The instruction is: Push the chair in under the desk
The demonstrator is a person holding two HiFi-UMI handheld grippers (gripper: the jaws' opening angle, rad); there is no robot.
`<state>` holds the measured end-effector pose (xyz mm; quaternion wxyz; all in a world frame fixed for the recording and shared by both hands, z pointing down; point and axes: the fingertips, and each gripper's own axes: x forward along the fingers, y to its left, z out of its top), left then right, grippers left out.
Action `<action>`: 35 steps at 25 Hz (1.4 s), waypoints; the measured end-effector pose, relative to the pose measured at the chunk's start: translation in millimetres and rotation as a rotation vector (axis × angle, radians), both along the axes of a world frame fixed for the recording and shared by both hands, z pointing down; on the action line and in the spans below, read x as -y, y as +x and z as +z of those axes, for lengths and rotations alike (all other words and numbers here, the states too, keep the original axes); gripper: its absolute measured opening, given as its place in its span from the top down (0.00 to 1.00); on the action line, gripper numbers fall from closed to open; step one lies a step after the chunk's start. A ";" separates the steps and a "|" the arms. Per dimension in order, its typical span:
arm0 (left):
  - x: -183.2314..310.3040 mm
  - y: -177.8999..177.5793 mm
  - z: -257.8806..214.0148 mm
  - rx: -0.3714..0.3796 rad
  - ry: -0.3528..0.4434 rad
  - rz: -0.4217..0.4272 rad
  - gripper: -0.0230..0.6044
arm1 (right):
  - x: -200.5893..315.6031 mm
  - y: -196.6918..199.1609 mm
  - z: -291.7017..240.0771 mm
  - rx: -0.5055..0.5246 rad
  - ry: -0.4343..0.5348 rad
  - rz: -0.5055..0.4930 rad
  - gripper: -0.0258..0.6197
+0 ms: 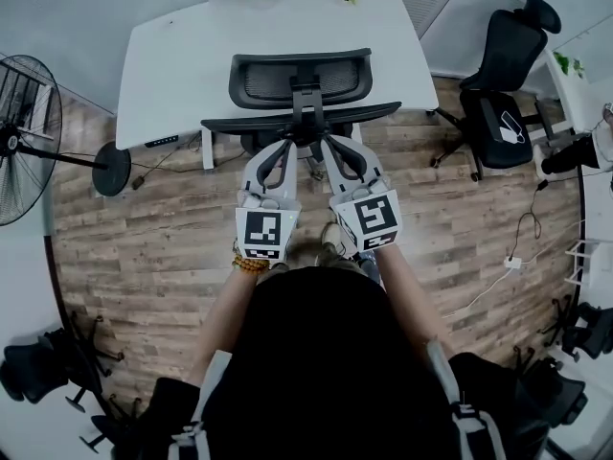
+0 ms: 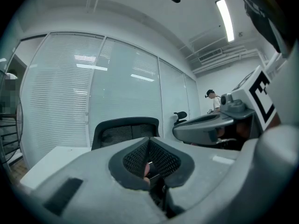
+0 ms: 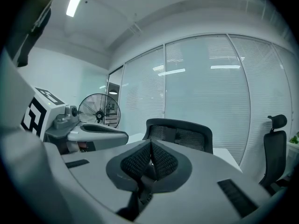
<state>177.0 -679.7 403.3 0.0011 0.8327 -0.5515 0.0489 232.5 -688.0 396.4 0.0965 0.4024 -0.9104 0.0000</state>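
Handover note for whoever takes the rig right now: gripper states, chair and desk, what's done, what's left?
Left gripper: shut, empty, tips at the rear of the chair.
Right gripper: shut, empty, beside the left one at the chair's rear.
Chair faces the white desk, close to its near edge. Contact can't be confirmed.
Done: both grippers lined up behind the chair.
Left: probably push it forward until it sits under the desk.

A black mesh office chair (image 1: pixel 300 80) stands at the white tabletop (image 1: pixel 172 56), its backrest toward the person. The left tool (image 1: pixel 287 147) and right tool (image 1: pixel 330 145) reach side by side to its rear frame, jaws apparently drawn together, tips seemingly touching it. A floor fan (image 1: pixel 24 137) stands at left and a second black chair (image 1: pixel 503 75) at right.
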 end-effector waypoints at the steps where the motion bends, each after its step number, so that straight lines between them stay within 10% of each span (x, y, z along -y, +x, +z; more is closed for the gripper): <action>1: 0.0 -0.2 0.7 0.003 -0.001 0.002 0.96 | -0.3 -0.3 1.0 0.000 -0.003 -0.001 0.96; 22: -10.3 2.9 27.4 0.067 -0.065 0.039 0.96 | 0.2 27.1 22.4 -0.047 -0.033 -0.021 0.97; 35: 16.7 -104.7 22.8 0.174 -0.059 -0.122 0.96 | 68.7 95.6 21.7 -0.155 0.006 0.064 0.97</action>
